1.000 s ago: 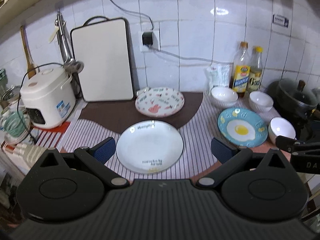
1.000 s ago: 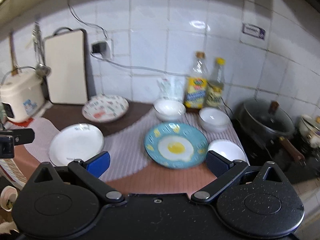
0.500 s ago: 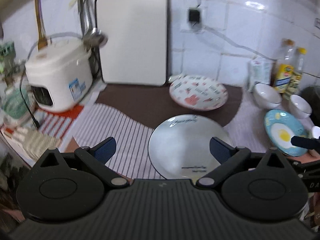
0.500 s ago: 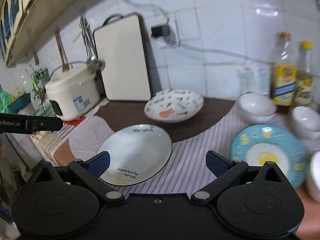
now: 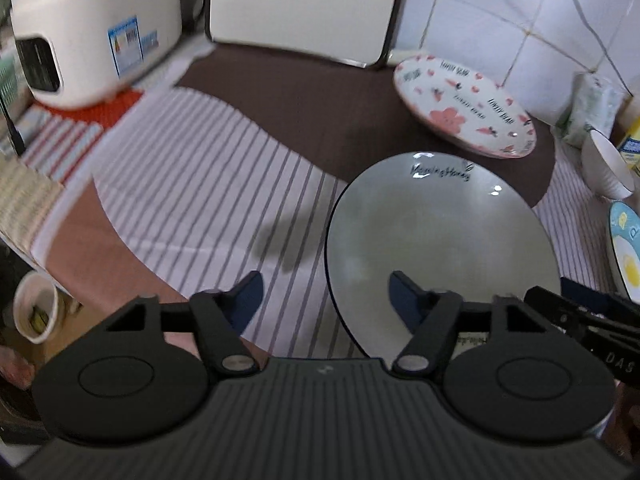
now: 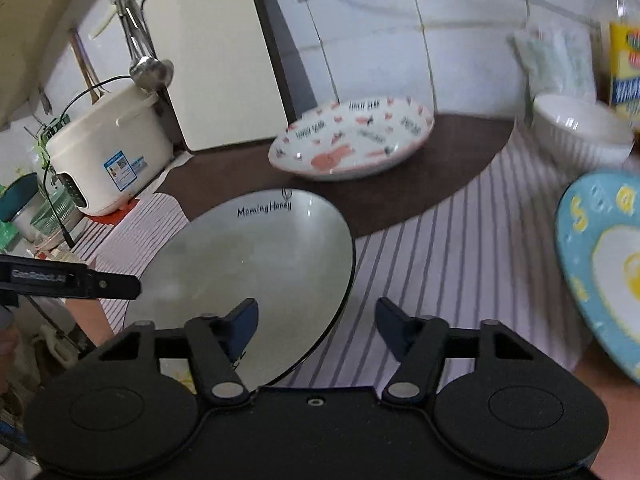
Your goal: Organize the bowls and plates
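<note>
A white plate (image 5: 440, 240) marked "Morning Honey" lies on the striped mat, also in the right wrist view (image 6: 248, 272). My left gripper (image 5: 326, 300) is open, straddling the plate's left rim. My right gripper (image 6: 316, 320) is open, straddling its right rim. Neither holds anything. A pink-patterned plate (image 5: 464, 106) (image 6: 352, 140) sits behind. A blue egg plate (image 6: 604, 264) (image 5: 626, 248) lies at the right. A white bowl (image 6: 580, 132) (image 5: 606, 168) stands behind it.
A white rice cooker (image 5: 92, 24) (image 6: 108, 152) stands at the left. A cutting board (image 5: 304, 4) leans on the tiled wall. An oil bottle (image 6: 624, 60) is at the far right. A ladle (image 6: 148, 68) hangs over the cooker.
Both grippers moved down and in toward the white plate, which now fills the view. Their jaws have narrowed slightly but stay open around the plate's opposite rims.
</note>
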`<action>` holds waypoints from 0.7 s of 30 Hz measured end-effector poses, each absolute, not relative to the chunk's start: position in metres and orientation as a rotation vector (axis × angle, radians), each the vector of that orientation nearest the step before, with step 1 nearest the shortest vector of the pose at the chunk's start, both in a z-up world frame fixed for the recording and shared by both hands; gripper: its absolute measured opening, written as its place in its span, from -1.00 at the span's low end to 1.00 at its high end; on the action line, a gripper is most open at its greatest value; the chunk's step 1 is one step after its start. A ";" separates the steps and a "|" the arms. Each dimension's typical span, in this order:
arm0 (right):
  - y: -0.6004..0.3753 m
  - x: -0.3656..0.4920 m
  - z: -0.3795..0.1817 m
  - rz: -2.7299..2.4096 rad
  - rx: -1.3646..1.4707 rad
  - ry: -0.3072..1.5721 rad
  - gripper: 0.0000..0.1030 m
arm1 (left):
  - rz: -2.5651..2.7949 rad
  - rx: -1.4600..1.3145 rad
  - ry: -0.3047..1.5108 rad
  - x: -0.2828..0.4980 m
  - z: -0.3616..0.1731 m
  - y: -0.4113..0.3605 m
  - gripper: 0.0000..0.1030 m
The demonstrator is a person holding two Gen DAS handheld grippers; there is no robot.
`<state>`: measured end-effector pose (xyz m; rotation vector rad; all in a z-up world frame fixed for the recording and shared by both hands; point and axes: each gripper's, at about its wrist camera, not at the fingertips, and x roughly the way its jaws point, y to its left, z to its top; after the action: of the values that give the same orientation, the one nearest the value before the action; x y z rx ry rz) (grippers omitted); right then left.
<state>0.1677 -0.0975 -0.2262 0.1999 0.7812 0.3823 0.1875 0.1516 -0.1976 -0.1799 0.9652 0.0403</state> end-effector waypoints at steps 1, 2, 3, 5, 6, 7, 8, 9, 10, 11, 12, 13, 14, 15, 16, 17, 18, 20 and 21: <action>-0.098 0.169 -0.229 0.382 0.217 0.789 0.15 | 0.035 -0.194 0.976 0.190 -0.201 0.154 0.16; -0.099 0.171 -0.231 0.386 0.234 0.799 0.00 | 0.029 -0.205 0.987 0.193 -0.204 0.155 0.09; -0.100 0.172 -0.233 0.392 0.251 0.810 -0.09 | 0.019 -0.210 0.998 0.196 -0.207 0.155 0.02; -0.100 0.177 -0.237 0.397 0.267 0.843 -0.51 | 0.002 -0.210 1.019 0.200 -0.212 0.155 -0.28; -0.099 0.178 -0.237 0.387 0.259 0.845 -0.55 | -0.006 -0.211 1.032 0.201 -0.215 0.154 -0.36; -0.099 0.178 -0.237 0.387 0.259 0.847 -0.56 | -0.018 -0.221 1.036 0.203 -0.216 0.153 -0.47; -0.100 0.179 -0.237 0.388 0.264 0.849 -0.57 | -0.029 -0.242 1.032 0.203 -0.217 0.154 -0.60; -0.101 0.179 -0.238 0.390 0.269 0.850 -0.58 | -0.042 -0.260 1.031 0.203 -0.218 0.154 -0.66; -0.101 0.180 -0.238 0.391 0.272 0.852 -0.59 | -0.042 -0.257 1.028 0.203 -0.218 0.153 -0.65; -0.102 0.180 -0.238 0.391 0.273 0.852 -0.59 | -0.041 -0.247 1.025 0.203 -0.218 0.152 -0.65; -0.102 0.181 -0.238 0.392 0.276 0.853 -0.59 | -0.040 -0.239 1.023 0.203 -0.218 0.150 -0.64; -0.102 0.182 -0.238 0.392 0.279 0.854 -0.59 | -0.041 -0.241 1.020 0.203 -0.219 0.151 -0.64; -0.103 0.183 -0.239 0.393 0.286 0.854 -0.59 | -0.042 -0.253 1.018 0.203 -0.220 0.152 -0.63; -0.104 0.184 -0.240 0.392 0.295 0.852 -0.60 | -0.045 -0.276 1.016 0.202 -0.221 0.154 -0.62; -0.105 0.185 -0.241 0.390 0.304 0.848 -0.60 | -0.048 -0.303 1.016 0.204 -0.223 0.156 -0.60; -0.104 0.186 -0.241 0.387 0.302 0.845 -0.60 | -0.045 -0.337 1.017 0.204 -0.225 0.159 -0.60; -0.103 0.187 -0.240 0.384 0.298 0.843 -0.60 | -0.038 -0.360 1.020 0.204 -0.225 0.161 -0.60; -0.102 0.190 -0.240 0.382 0.288 0.840 -0.58 | -0.031 -0.353 1.032 0.207 -0.224 0.158 -0.60; -0.101 0.191 -0.238 0.385 0.276 0.843 -0.59 | -0.025 -0.351 1.038 0.208 -0.223 0.157 -0.60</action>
<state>0.1909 -0.1010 -0.2379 0.2756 0.8432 0.3853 0.2077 0.1568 -0.2231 -0.3509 1.0376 -0.0250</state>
